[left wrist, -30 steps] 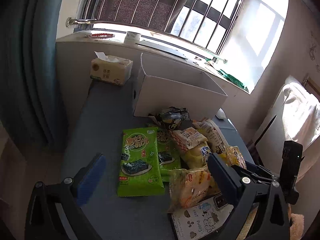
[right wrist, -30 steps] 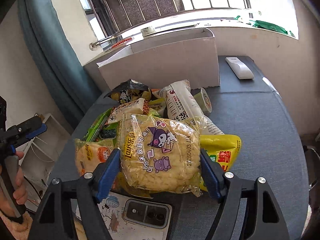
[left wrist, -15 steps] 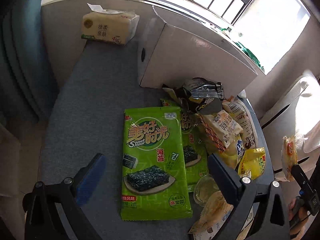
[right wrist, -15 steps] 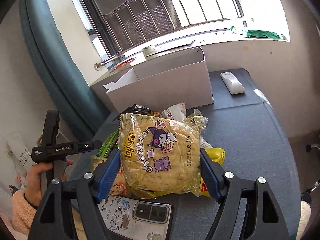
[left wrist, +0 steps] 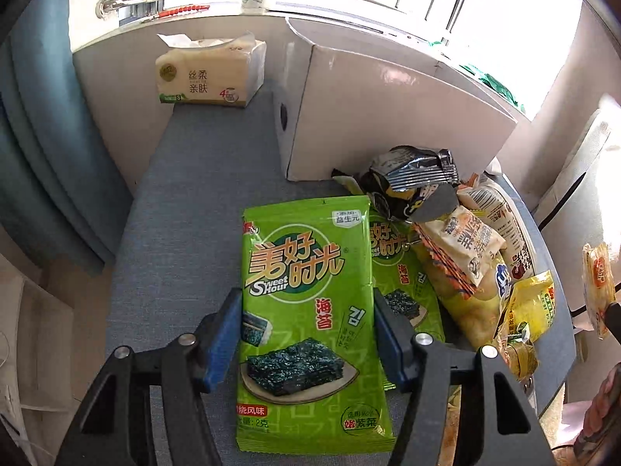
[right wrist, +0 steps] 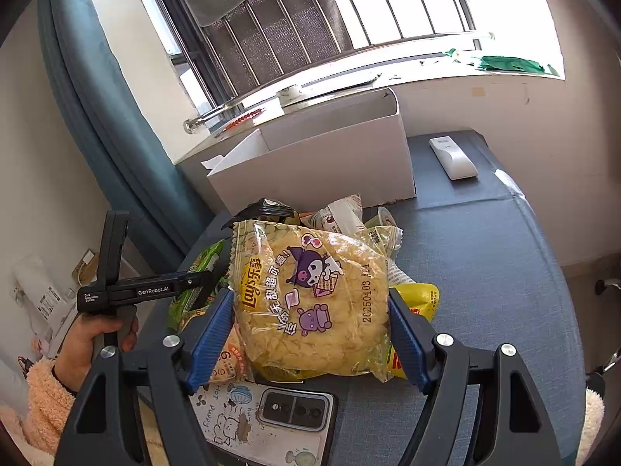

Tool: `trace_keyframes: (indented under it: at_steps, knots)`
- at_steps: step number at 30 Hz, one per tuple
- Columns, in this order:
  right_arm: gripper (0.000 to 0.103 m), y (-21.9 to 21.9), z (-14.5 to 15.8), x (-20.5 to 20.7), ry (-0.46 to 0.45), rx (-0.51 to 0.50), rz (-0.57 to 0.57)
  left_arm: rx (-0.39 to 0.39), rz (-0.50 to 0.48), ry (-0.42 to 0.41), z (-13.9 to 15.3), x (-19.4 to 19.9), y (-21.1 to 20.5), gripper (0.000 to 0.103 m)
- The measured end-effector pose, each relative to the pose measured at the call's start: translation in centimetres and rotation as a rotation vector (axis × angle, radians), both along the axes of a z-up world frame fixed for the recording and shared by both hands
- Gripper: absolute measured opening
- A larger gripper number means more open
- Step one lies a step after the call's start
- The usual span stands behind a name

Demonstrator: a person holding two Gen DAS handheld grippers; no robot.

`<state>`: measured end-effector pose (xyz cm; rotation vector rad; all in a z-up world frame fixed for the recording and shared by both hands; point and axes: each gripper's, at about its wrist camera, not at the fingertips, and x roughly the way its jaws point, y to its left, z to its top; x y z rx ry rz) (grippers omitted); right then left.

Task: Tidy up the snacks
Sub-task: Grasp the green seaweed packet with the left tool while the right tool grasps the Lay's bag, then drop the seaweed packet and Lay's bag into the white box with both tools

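Now the left gripper (left wrist: 306, 334) has come down over the green seaweed packet (left wrist: 310, 330) lying flat on the grey table (left wrist: 186, 202); its jaws have just been closing and the blue pads meet the packet's edges. The right gripper (right wrist: 310, 334) stays clamped on the Lay's crisp bag (right wrist: 314, 299), held above the pile (the white box (right wrist: 318, 167) waits behind). Both snacks look ready for boxing.

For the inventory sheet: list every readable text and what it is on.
"Sweet Hour", "海苔": green seaweed packet
"Lay's 乐事", "20250403 A14": yellow chip bag
"GenRobot.AI": left tool
"丝柔 亲肤": tissue pack
"HOT": phone case
Other snack print: too small or blurred.
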<state>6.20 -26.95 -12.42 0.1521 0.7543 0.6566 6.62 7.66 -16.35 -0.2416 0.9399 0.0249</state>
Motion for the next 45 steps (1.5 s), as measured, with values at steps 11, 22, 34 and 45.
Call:
trace_keyframes:
  at_steps: [11,22,34,45]
  knots:
    - [0.08,1.0,3.0,2.6,-0.056,0.011,0.015,-0.145,-0.008,-0.28,9.1,-0.3,1.3,0.067]
    - [0.08,5.0,11.1,14.2,-0.107,0.026,0.008,-0.181,-0.088,-0.342,15.8,11.9,0.2,0.067]
    - [0.092,10.4,8.4,26.2,0.036,-0.152,-0.04,-0.084,-0.022,-0.189,13.3,20.6,0.1,0.103]
    - [0.103,9.2,10.0,24.7,-0.028,-0.077,-0.059,-0.072,-0.028,-0.203,13.1,18.2,1.6,0.103]
